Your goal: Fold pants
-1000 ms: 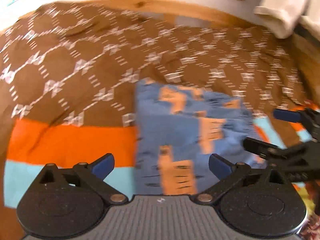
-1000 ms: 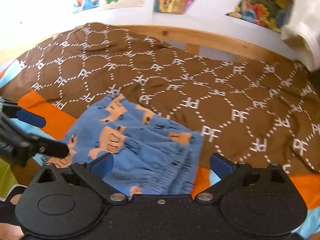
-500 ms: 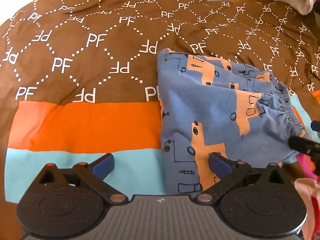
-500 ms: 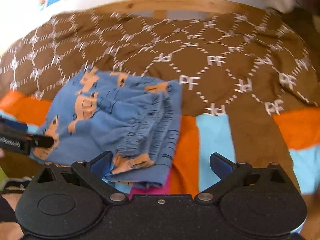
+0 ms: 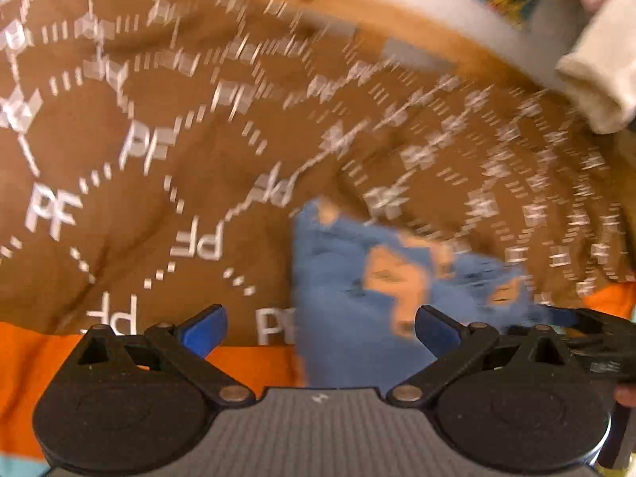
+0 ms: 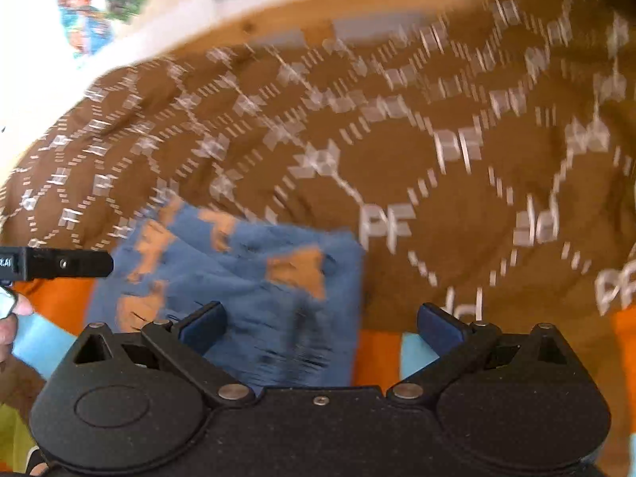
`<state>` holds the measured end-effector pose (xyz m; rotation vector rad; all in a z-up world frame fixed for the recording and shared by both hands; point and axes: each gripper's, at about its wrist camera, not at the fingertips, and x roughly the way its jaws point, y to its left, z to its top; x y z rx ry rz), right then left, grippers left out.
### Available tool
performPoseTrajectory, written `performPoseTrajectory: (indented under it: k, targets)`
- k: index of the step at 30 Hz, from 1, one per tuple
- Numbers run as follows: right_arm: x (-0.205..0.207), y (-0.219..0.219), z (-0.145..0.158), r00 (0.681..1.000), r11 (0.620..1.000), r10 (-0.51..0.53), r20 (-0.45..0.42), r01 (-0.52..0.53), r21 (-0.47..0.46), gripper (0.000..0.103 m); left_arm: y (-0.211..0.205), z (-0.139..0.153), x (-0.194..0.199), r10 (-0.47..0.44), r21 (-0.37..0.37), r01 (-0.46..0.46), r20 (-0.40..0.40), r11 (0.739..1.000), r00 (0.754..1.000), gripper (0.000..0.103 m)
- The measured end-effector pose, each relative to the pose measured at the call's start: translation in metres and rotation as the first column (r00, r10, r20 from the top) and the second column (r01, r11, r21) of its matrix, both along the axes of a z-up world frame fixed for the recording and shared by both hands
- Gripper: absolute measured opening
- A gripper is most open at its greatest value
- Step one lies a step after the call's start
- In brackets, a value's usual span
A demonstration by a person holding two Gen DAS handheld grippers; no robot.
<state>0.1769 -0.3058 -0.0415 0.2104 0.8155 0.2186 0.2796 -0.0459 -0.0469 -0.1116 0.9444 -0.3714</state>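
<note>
The folded blue pants (image 5: 357,298) with orange patches lie in a compact bundle on the brown patterned bedspread (image 5: 159,151). They also show in the right wrist view (image 6: 246,278). My left gripper (image 5: 320,326) is open and empty, near the bundle's left edge. My right gripper (image 6: 320,322) is open and empty, at the bundle's right edge. The right gripper shows at the right of the left wrist view (image 5: 588,338). One finger of the left gripper shows at the left of the right wrist view (image 6: 59,264). Both views are motion-blurred.
The bedspread has an orange band (image 5: 246,365) and a light blue band (image 6: 417,353) near me. A wooden bed frame (image 6: 246,28) and a white wall with posters (image 6: 91,4) lie beyond. A cream cloth (image 5: 596,79) hangs at the far right.
Both grippers have swung upward and back from the pants, so more bedspread and wall show. The pants lie still, folded. Both grippers stayed open.
</note>
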Motion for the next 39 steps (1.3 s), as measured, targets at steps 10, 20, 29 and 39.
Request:
performPoseTrajectory:
  k: [10,20,29,39]
  targets:
    - [-0.015,-0.011,-0.003,0.997,0.998,-0.039,0.069,0.035,0.061,0.102,-0.005,-0.009,-0.026,-0.037,0.007,0.037,0.063,0.999,0.997,0.103]
    - [-0.011,0.001,-0.014,0.995,0.986,-0.049,0.091,0.033,0.165,0.063,0.008,-0.014,-0.029,0.036,-0.07,-0.034,0.032,0.997,0.999,0.103]
    - [-0.03,0.023,0.002,0.984,0.999,-0.012,0.18,0.006,0.034,0.028,-0.011,-0.001,-0.046,-0.054,-0.031,0.056,0.068,0.998,0.996,0.05]
    - [-0.053,0.058,0.037,0.927,0.973,0.113,0.357,-0.03,-0.23,0.02,-0.02,0.031,-0.065,-0.06,-0.016,0.065,0.214,0.998,0.975,0.018]
